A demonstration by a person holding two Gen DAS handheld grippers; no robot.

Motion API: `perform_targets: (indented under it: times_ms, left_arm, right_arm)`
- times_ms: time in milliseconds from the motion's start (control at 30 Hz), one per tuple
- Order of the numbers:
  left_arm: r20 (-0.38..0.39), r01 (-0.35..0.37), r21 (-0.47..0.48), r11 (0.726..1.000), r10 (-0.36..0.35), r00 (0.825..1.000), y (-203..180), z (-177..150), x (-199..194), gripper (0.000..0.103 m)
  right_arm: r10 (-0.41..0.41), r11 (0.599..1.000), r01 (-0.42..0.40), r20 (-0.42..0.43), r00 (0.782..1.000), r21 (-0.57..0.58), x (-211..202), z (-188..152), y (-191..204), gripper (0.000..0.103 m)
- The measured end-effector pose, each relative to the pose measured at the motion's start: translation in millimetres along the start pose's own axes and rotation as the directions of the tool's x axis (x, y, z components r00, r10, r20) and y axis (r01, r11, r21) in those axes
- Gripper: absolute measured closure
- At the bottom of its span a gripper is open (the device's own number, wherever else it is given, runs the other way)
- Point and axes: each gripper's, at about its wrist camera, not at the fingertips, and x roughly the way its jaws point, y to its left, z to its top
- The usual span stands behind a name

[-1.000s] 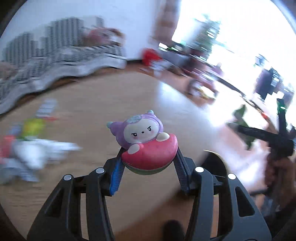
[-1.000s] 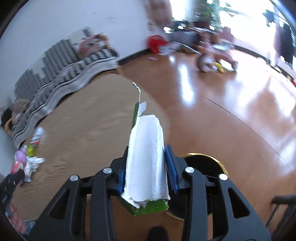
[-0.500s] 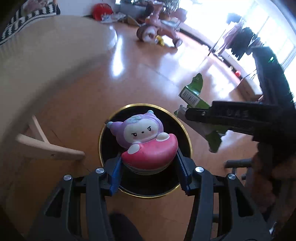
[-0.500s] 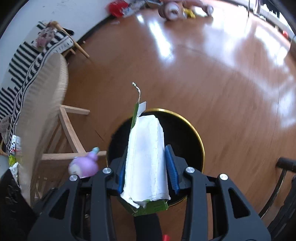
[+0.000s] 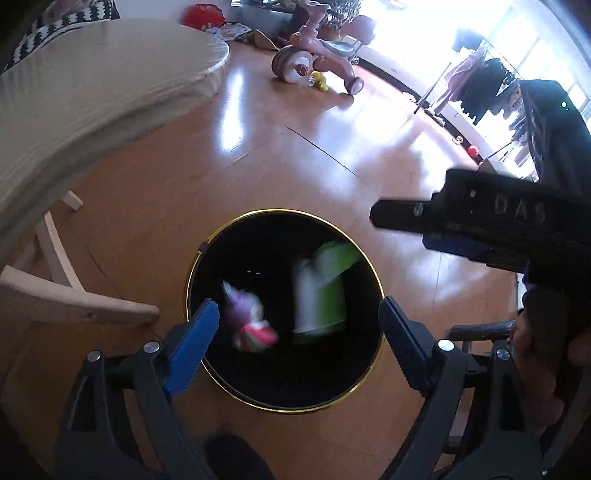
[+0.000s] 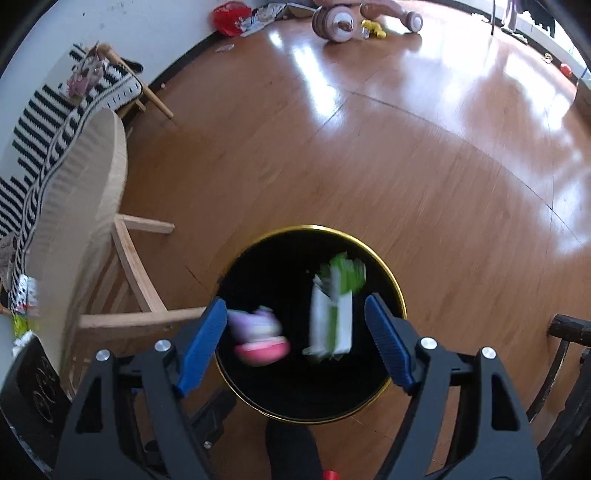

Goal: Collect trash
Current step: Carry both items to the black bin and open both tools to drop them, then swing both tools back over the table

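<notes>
A black round bin with a gold rim (image 5: 236,225) (image 6: 391,273) stands on the wood floor below both grippers. A purple and pink toy figure (image 5: 249,323) (image 6: 258,334) and a green and white carton (image 5: 321,288) (image 6: 334,312) are blurred in mid-fall inside the bin's mouth. My left gripper (image 5: 295,343) is open and empty above the bin. My right gripper (image 6: 295,338) is open and empty above the bin; its body also shows in the left wrist view (image 5: 480,225).
A round light-wood table (image 5: 92,85) (image 6: 81,192) with wooden legs (image 6: 136,273) stands left of the bin. A pink tricycle (image 5: 314,55) and red bag (image 6: 231,16) lie far off. A striped cloth (image 6: 48,122) lies behind the table.
Both grippers have opened over the bin. The toy figure has left the left gripper and the carton has left the right gripper; both are dropping into the bin.
</notes>
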Motion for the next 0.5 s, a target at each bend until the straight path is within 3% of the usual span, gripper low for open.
perform_targets:
  times_ms: [167,333,433,500]
  left_arm:
    - [0.032,0.005,0.030,1.000,-0.006,0.999,3,-5,-40,0.015]
    - [0.144,-0.060,0.037,0.997,0.054,0.988,37,-14,-139,0.008]
    - [0.230,-0.174,0.003,0.985,0.168,0.958,78,-24,-210,0.007]
    - [0.275,-0.264,-0.047,0.963,0.267,0.924,112,-35,-259,0.007]
  right_arm:
    - [0.017,0.999,-0.013,0.105,0.994,-0.038,-37,3,31,0.027]
    - [0.085,0.986,-0.051,0.220,0.972,-0.160,-81,-11,108,0.021]
    - [0.167,0.960,-0.099,0.254,0.953,-0.260,-100,-31,177,0.018]
    - [0.211,0.938,-0.123,0.251,0.945,-0.325,-105,-44,222,0.016]
